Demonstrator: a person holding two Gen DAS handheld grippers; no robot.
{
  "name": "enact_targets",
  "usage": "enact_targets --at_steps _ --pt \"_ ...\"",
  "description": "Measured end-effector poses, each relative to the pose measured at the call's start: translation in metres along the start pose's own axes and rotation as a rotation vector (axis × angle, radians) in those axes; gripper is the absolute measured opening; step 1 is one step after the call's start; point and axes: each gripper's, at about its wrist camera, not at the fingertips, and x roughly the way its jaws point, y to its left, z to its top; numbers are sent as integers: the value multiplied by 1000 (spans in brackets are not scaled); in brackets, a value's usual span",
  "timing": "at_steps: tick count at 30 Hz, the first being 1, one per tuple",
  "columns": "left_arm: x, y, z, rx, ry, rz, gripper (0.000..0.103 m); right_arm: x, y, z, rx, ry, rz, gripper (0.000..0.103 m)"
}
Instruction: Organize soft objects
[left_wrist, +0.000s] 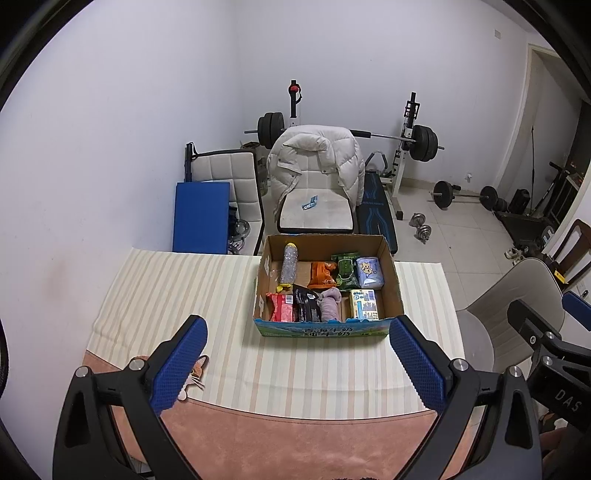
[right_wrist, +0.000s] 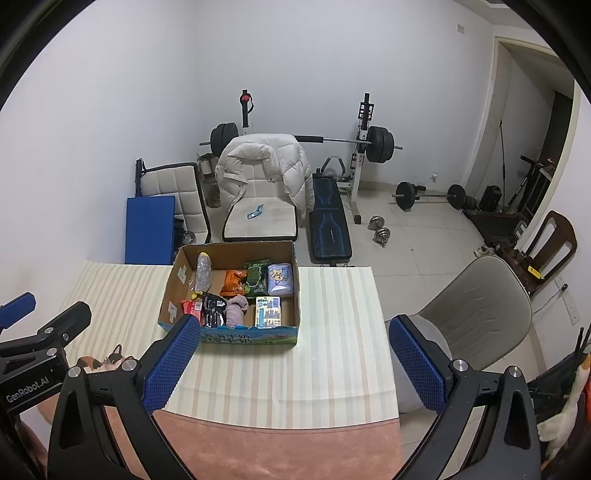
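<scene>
Above table (left_wrist: 229, 354), both hand-held grippers (left_wrist: 299, 363) (right_wrist: 290, 363) spread, empty

Open cardboard box (left_wrist: 391, 284) on table, holding snack packets (left_wrist: 323, 275), pink cloth (left_wrist: 330, 304).

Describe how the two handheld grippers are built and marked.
Both the left gripper and right gripper are matte black frames with silver pivot bolts and blue textured finger pads. White lettering shows: "GenRobot.AI" on the left one's body, "DAS" on the right's.

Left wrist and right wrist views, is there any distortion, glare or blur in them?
Left wrist view: strong fisheye bending with dark corners; the cardboard box is sharp, no glare. Right wrist view: same curvature, even soft light, the box is sharp too.
</scene>
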Motion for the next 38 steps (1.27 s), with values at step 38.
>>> enact_targets --at_steps 38 --pt "-4 1 5 1 -13 0 101 -5 -3 3 19 -12 -18 103"
